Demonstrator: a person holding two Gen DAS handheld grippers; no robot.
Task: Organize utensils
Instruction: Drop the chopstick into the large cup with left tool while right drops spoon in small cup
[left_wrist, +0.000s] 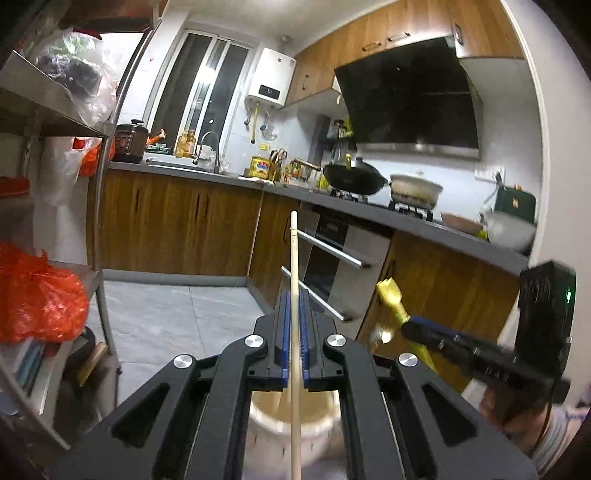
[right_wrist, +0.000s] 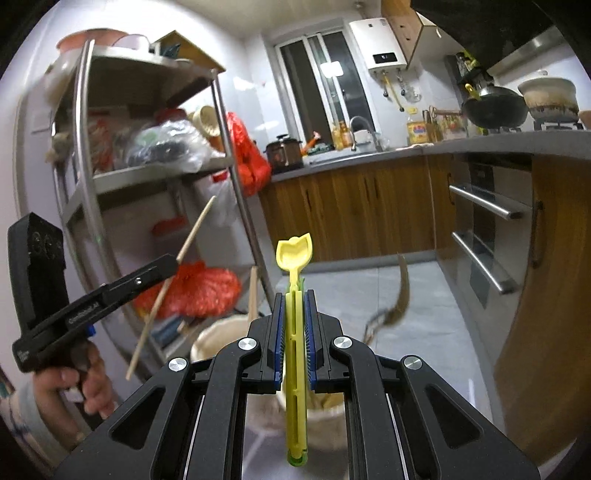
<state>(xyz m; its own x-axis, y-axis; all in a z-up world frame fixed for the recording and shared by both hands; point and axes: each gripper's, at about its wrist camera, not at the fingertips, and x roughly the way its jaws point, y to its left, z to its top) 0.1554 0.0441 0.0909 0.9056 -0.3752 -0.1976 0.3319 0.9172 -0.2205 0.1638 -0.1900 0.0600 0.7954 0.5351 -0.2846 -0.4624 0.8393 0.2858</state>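
My left gripper (left_wrist: 294, 295) pinches a wooden chopstick (left_wrist: 294, 254) above the cream bucket (left_wrist: 291, 424) — my right gripper (left_wrist: 410, 326) grips a yellow utensil (left_wrist: 391, 295) alongside.

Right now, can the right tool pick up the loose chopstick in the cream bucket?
Probably not yet: the right tool is shut on the yellow utensil. The cream bucket sits just below, and nothing blocks the chopstick standing in it.
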